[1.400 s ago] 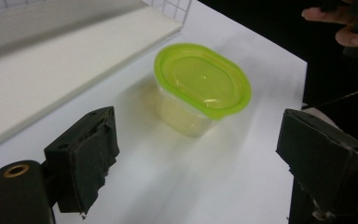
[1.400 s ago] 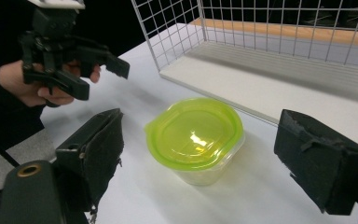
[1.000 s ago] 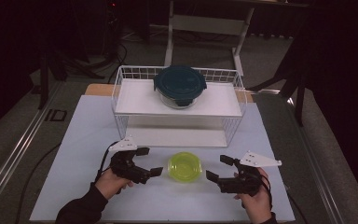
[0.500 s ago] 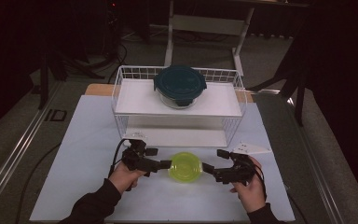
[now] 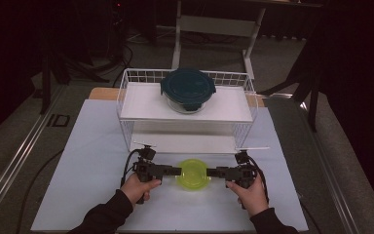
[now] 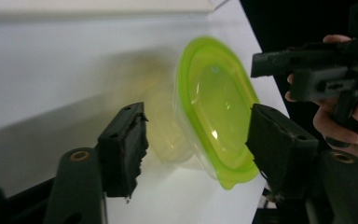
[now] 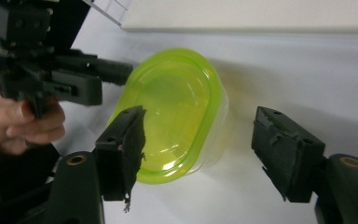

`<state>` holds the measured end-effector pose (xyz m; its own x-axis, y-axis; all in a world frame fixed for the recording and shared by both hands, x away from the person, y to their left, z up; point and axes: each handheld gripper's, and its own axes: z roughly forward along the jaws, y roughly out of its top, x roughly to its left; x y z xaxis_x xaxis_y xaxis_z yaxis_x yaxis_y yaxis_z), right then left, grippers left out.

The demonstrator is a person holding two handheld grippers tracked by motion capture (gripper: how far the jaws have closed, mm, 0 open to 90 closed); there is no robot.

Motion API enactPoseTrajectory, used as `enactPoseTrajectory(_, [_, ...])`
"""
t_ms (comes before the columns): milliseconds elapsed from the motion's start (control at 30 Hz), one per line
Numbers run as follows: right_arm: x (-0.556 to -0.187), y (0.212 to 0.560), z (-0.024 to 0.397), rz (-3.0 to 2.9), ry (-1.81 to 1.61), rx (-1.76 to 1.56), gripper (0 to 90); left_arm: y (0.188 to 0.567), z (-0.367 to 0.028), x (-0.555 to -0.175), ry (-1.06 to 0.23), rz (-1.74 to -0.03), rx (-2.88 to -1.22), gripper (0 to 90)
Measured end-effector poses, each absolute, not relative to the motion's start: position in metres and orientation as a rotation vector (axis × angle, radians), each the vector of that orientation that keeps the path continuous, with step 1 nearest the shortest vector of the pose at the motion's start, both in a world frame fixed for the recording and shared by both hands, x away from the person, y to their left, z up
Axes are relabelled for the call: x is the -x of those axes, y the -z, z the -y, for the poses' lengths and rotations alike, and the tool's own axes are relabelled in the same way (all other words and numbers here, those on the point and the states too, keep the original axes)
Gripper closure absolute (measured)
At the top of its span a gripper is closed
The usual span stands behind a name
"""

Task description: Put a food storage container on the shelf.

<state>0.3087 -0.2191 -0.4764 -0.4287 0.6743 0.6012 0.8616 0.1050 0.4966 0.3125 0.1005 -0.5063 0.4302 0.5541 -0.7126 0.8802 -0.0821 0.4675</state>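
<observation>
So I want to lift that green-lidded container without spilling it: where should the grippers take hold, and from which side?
Grip the green-lidded container just under its protruding lid rim, one gripper from each side: left gripper and right gripper. It sits upright and low, its clear walls taper downward, so the rim is probably the surest catch.

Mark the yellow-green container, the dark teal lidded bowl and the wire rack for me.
Yellow-green container (image 5: 192,174), high view, middle of its lid.
Dark teal lidded bowl (image 5: 188,88), high view, centre of its lid.
Wire rack (image 5: 122,87), high view, left rim.

Tools (image 5: 177,171) closing (around container (image 5: 193,173)).
</observation>
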Motion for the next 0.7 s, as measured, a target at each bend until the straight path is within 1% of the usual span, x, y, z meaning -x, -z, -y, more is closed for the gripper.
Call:
enactPoseTrajectory(67, [-0.312,0.48,0.217,2.13,1.179,1.558,39.4,0.51,-0.098,-0.312,0.469,-1.257,-1.769,43.1])
enactPoseTrajectory(100, [-0.313,0.482,0.216,2.124,1.159,1.572,43.2,0.51,-0.098,-0.311,0.476,-1.256,-1.769,45.3])
enactPoseTrajectory(233, [-0.317,0.487,0.213,2.103,1.079,1.605,50.0,0.512,-0.098,-0.311,0.5,-1.261,-1.756,55.9])
enactPoseTrajectory(300, [-0.318,0.49,0.212,2.082,1.059,1.611,56.6,0.512,-0.099,-0.311,0.49,-1.267,-1.747,60.9])
enactPoseTrajectory(333, [-0.319,0.491,0.211,2.086,1.048,1.613,57.7,0.512,-0.099,-0.311,0.495,-1.27,-1.748,63.9])
enactPoseTrajectory(400, [-0.319,0.492,0.21,2.087,1.03,1.614,63.2,0.512,-0.099,-0.311,0.494,-1.267,-1.738,68.2])
enactPoseTrajectory(500, [-0.318,0.49,0.207,2.092,1.028,1.604,72.4,0.512,-0.099,-0.312,0.505,-1.262,-1.731,72.3])
enactPoseTrajectory(533, [-0.317,0.489,0.206,2.096,1.029,1.601,74.1,0.512,-0.099,-0.312,0.508,-1.261,-1.733,73.5])
enactPoseTrajectory(700, [-0.317,0.49,0.205,2.076,1.029,1.608,75.4,0.513,-0.099,-0.311,0.536,-1.273,-1.721,74.8])
